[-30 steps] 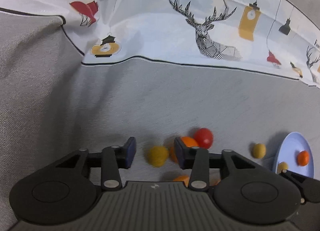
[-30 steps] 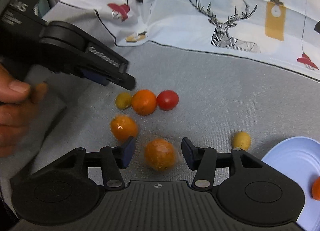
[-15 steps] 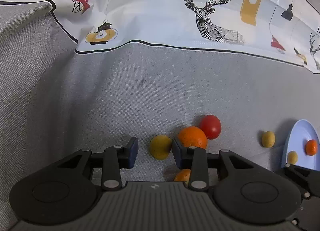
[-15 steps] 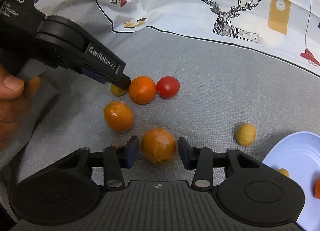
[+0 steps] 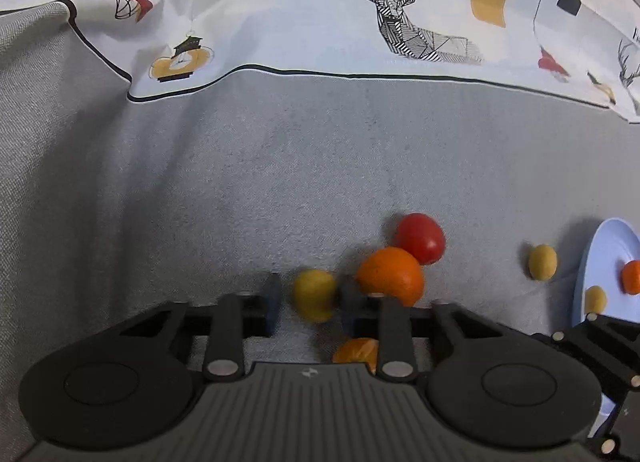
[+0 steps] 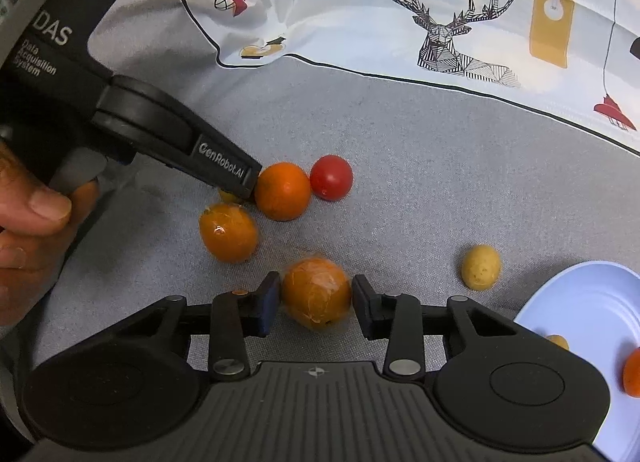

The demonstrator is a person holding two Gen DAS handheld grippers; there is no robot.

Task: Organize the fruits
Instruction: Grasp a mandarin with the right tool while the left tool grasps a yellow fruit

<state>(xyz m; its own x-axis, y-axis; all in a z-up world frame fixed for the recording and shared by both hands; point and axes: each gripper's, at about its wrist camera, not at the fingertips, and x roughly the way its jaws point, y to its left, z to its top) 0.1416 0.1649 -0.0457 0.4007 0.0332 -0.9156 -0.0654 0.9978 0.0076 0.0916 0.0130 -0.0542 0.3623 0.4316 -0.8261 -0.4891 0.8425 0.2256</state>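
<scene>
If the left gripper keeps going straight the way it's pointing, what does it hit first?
Most likely the small yellow fruit between the closing jaws of the left gripper, then the grey cloth beneath it.

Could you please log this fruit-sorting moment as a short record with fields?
surface: grey cloth
left gripper: jaws closing, small yellow fruit between them
right gripper: pads against wrapped orange fruit
loose fruit: orange touching red tomato; second wrapped orange fruit; yellow fruit apart
plate: blue, holds two fruits
</scene>
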